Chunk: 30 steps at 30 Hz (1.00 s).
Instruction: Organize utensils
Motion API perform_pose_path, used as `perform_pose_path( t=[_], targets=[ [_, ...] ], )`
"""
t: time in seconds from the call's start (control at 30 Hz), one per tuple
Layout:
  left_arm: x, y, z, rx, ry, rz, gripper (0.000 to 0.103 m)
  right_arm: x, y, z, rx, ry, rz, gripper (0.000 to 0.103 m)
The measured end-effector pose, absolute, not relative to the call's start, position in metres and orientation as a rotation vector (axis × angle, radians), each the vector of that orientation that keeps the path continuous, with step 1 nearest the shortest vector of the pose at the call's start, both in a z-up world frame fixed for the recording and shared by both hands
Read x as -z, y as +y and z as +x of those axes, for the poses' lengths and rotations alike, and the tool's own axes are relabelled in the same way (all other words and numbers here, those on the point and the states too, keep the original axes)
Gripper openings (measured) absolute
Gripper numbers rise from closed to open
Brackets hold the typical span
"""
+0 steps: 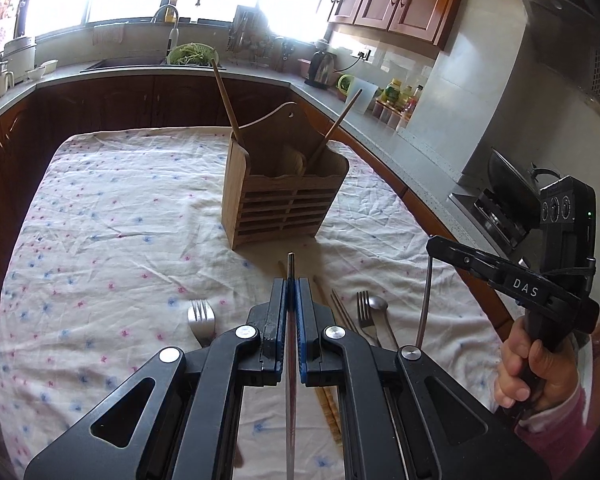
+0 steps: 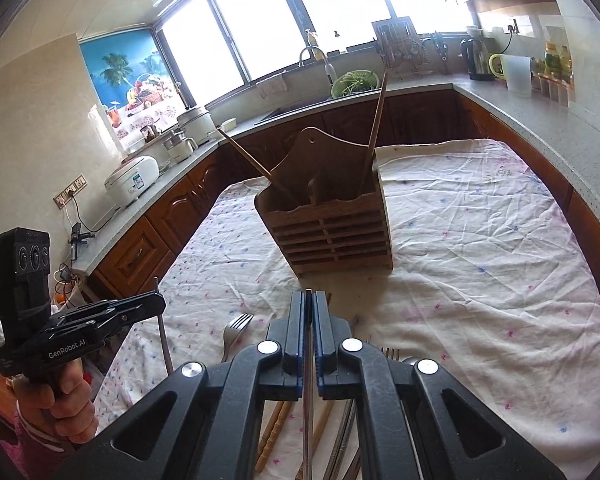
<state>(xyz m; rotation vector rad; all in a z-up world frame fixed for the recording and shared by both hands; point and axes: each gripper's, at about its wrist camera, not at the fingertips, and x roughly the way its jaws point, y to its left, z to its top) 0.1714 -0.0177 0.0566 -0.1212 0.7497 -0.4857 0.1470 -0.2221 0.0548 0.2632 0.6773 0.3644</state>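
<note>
Wooden holder (image 1: 282,200) stands upright mid-table on the flowered cloth (image 1: 112,216), two wooden-handled utensils (image 1: 224,94) already in it, one leaning out at each side. Left gripper (image 1: 291,292): jaws clamped tight on a thin metal chopstick (image 1: 290,360), which runs lengthwise between the blue pads, tip poking out just past them and aimed toward the holder. Right gripper (image 2: 308,304): same story, jaws pinched on a second metal chopstick (image 2: 308,420), tip barely clear of the pads. In each camera the other gripper appears from the side with its stick hanging roughly vertical below the jaws; the right hand (image 1: 534,372) wraps its handle, pink sleeve at the wrist. Both grippers sit above the cloth, short of the holder, not touching it. Still lying on the cloth near the front edge: a fork (image 1: 201,318) off to the left, a second fork (image 1: 366,314) beside a spoon (image 1: 380,308), plus wooden chopsticks (image 1: 328,400) partly hidden under the left gripper.
</note>
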Motion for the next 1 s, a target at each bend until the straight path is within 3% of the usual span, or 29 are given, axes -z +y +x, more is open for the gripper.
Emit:
perform_pose_path(
  t=[1.0],
  targets=[
    [-0.124,0.013,0.157,0.440,0.497,-0.224,0.003,-0.124,-0.251,0.136,-0.337,0.418,0.301,0.004]
  ],
)
